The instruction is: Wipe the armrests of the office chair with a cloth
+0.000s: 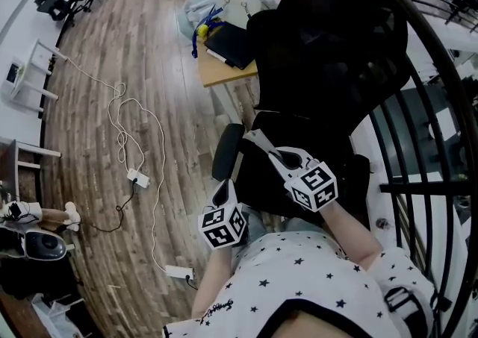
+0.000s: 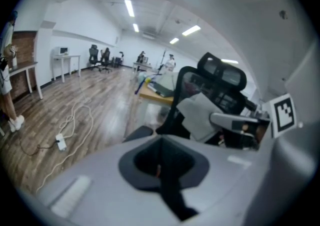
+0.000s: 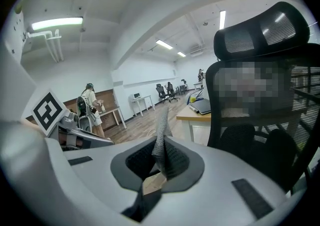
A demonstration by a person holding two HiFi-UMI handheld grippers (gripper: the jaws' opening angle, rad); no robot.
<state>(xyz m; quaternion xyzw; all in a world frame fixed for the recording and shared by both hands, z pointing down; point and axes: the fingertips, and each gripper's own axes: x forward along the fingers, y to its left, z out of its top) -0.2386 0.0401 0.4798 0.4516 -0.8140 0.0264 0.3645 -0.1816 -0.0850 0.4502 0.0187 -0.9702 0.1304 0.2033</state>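
Right gripper [image 3: 157,166] clamping grey cloth [image 3: 161,137]: soft, light, hanging limp. Left gripper [image 2: 162,172] jaws together, gripping nothing, hovering beside armrest [image 1: 226,151].

The grey cloth [image 3: 161,142] stood pinched upright in the jaws of your right gripper [image 3: 156,170], near the black office chair [image 1: 328,53]

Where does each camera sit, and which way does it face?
Head view: on the person's head, facing steeply down at the office chair; shirt, left gripper, right gripper show.
Left gripper view: rides the left gripper, along its shut jaws toward the chair; right gripper's cloth shows.
Right gripper view: rides the right gripper, jaws shut on the cloth, facing the chair.
Shared: the chair in all; each gripper view shows the other gripper.
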